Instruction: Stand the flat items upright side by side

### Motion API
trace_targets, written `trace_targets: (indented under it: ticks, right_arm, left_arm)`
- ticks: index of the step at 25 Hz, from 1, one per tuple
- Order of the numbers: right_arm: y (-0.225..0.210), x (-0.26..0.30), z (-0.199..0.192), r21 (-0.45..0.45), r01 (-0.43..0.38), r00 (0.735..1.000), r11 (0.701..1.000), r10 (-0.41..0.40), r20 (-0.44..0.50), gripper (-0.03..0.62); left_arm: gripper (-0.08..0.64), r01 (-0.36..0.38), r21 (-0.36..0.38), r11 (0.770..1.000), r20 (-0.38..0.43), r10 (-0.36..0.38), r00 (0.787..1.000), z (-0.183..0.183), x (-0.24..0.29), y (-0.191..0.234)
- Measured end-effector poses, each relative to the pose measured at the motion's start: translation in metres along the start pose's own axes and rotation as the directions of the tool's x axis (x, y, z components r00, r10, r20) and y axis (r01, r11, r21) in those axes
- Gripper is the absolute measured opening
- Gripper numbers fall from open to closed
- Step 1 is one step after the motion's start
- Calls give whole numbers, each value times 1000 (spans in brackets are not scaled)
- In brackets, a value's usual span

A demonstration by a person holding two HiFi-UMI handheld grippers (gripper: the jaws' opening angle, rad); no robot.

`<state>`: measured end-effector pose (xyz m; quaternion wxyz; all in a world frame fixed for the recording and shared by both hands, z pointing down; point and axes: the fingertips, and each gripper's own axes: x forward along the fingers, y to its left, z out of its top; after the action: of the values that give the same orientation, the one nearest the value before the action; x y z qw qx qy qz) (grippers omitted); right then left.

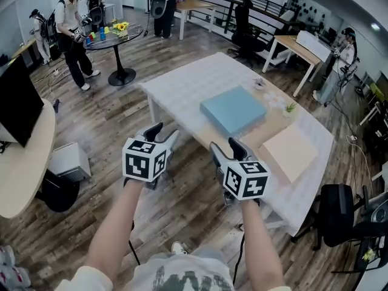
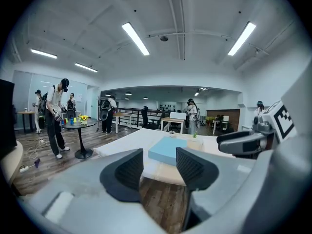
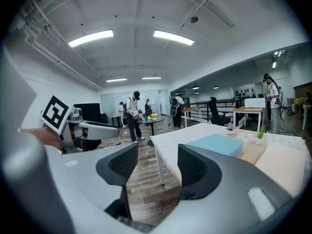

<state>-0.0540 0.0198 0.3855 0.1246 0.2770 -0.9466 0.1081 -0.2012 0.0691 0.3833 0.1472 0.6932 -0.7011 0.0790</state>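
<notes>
While the left gripper (image 1: pixel 162 135) hangs empty, the blue slab (image 1: pixel 233 111) lies ahead.

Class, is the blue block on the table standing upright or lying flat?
Lying flat: the blue block rests on its broad face on the table.

The room is bright. Long ceiling lights (image 2: pixel 135 38) shine from high above the left gripper (image 2: pixel 160 162) and the right gripper (image 3: pixel 156 162). The wood floor (image 1: pixel 100 111) ahead of them has pale shiny patches. Both gripper views bend round at the edges, with black corners. Parts close to the cameras look blurry.
</notes>
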Motion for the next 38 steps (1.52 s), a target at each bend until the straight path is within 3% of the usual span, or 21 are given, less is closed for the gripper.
trace_targets:
  ticks: [15,38]
  right_arm:
    - [-60,32,0,36,71,997,997,-71,6,262]
    - [-282,181,44,146,231,973,962,-228,-43,262]
  left_arm:
    - [218,63,39,997,-23,-62,998,6,70,2]
    - [218,214,104,971,-122,-201,972,73,352,14]
